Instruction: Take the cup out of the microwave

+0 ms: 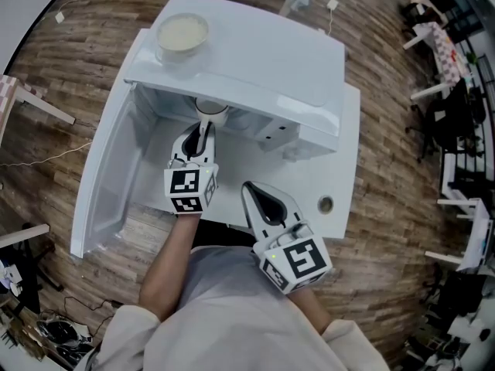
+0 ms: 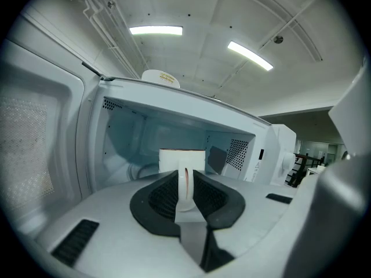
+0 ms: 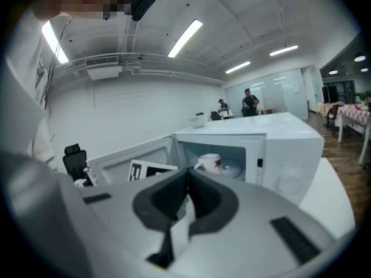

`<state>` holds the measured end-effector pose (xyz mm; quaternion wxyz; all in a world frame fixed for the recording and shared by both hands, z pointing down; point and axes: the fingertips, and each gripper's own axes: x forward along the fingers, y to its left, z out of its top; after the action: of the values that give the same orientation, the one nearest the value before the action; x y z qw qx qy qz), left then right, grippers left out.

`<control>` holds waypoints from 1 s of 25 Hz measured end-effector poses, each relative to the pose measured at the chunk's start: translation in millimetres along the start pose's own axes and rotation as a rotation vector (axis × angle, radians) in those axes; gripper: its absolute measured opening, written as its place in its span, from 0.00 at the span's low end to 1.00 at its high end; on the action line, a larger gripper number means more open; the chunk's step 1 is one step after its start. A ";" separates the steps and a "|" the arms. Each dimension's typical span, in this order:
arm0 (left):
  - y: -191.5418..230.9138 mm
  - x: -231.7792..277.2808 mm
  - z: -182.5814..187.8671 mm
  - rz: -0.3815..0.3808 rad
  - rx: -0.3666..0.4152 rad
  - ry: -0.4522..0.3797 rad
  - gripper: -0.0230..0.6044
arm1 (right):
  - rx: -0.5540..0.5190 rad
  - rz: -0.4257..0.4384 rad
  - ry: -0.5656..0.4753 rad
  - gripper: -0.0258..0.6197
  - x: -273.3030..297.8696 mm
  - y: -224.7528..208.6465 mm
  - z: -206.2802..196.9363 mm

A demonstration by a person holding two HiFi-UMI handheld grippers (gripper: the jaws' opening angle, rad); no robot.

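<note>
The white cup stands inside the open microwave, near the front of the chamber, its handle turned out toward me and clenched between the fingers of my left gripper. The dark pads press on the handle from both sides, while the cup's body sits just beyond the fingertips. From the head view only the cup's rim shows, under the front edge of the microwave's top, with my left gripper reaching straight into the opening. The right gripper view catches the cup from the side through the same opening, a red mark on its wall; whether its base rests on the chamber floor I cannot tell. My right gripper hangs back from the microwave, over the near part of the bench and close to my body, its fingers clenched together on nothing. The microwave door is swung wide open on my left. A pale bowl sits on top of the microwave, near its far left corner. The white bench carries the microwave and has a small round hole just beside my right gripper. A wooden floor surrounds the bench, with chairs and tables well apart at the right edge.
</note>
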<state>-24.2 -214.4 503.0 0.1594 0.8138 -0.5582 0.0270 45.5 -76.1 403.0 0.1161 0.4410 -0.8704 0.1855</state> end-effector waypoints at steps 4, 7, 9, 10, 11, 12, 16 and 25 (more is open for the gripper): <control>-1.5 -4.6 -3.6 0.002 0.001 0.009 0.14 | -0.001 0.002 -0.007 0.08 -2.6 1.6 1.4; -1.6 -7.1 -4.6 0.004 -0.004 0.009 0.14 | 0.000 0.003 -0.009 0.08 -4.0 1.0 1.5; -1.3 -8.8 -4.8 0.003 -0.021 0.010 0.14 | -0.001 0.004 -0.011 0.08 -4.6 1.0 1.3; -1.0 -9.8 -5.0 0.002 -0.030 0.011 0.14 | -0.002 0.004 -0.012 0.08 -4.8 1.3 1.2; -0.9 -10.7 -5.2 0.001 -0.036 0.012 0.14 | -0.002 0.005 -0.013 0.08 -4.9 1.6 1.3; -1.0 -11.7 -5.4 0.000 -0.038 0.013 0.14 | -0.003 0.006 -0.014 0.08 -5.1 2.0 1.7; -3.3 -17.2 -5.3 -0.003 -0.034 0.017 0.14 | -0.003 0.008 -0.020 0.08 -7.3 2.9 3.2; -8.2 -32.5 -4.1 -0.014 -0.031 0.021 0.14 | -0.002 0.010 -0.038 0.08 -10.9 5.3 5.2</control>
<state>-28.3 -181.3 497.8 0.1781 0.8147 -0.5512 0.0258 47.3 -67.6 393.1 0.0993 0.4400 -0.8748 0.1768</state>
